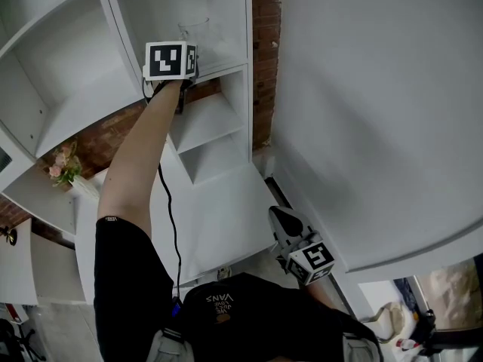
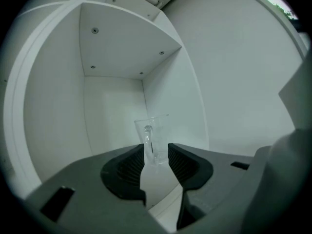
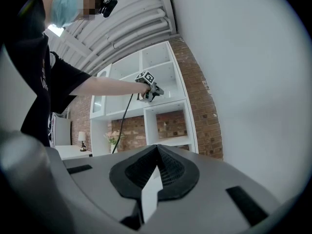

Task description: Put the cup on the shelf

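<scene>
A clear glass cup (image 2: 155, 138) with a handle stands upright on the floor of a white shelf compartment (image 2: 112, 48). My left gripper (image 2: 156, 152) is open, and the cup's handle side sits between its fingertips with a gap on each side. In the head view the cup (image 1: 195, 30) shows just beyond the left gripper (image 1: 187, 50), high in the shelf unit (image 1: 226, 111). My right gripper (image 1: 282, 219) hangs low by the person's body, shut and holding nothing. Its jaws meet at the tip (image 3: 157, 147).
The white shelf unit (image 3: 165, 106) stands against a brick wall (image 3: 207, 106), with a large white wall (image 1: 377, 111) to its right. A vase of flowers (image 1: 64, 164) sits on a lower left shelf. A black cable (image 1: 172, 225) trails from the left gripper. A small lamp (image 3: 83, 139) stands far left.
</scene>
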{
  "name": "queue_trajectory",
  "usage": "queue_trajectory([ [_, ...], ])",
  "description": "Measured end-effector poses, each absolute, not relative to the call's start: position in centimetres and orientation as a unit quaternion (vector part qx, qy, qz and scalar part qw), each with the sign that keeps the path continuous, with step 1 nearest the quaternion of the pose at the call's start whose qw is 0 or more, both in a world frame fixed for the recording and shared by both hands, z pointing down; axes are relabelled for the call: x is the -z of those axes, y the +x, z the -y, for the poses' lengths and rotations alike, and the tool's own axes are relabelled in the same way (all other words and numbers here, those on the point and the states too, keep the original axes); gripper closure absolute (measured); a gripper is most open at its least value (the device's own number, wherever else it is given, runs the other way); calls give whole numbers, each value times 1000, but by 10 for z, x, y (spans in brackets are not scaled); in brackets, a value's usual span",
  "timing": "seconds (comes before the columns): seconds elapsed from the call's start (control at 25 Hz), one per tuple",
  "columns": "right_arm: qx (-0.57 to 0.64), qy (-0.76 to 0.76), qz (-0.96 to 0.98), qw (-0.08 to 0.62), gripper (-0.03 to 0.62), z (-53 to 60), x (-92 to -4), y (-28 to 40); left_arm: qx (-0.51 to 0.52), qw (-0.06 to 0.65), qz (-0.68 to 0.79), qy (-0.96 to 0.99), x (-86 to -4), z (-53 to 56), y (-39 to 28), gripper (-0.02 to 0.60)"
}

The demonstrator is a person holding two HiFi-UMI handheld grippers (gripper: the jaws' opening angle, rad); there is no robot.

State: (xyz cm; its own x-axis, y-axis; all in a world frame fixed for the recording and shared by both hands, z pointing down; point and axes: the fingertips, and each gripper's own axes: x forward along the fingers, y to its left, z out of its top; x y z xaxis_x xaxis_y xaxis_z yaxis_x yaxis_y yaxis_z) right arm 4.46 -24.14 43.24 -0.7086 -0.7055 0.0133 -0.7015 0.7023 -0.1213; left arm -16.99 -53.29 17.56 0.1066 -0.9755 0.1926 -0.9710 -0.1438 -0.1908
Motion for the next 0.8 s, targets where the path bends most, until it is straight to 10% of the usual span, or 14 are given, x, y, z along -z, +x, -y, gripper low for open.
queue_trajectory([
  [0.8,66,-354,-933,6,600,228,-440,35,109,118,-569,-806,-245,429,-131,446],
])
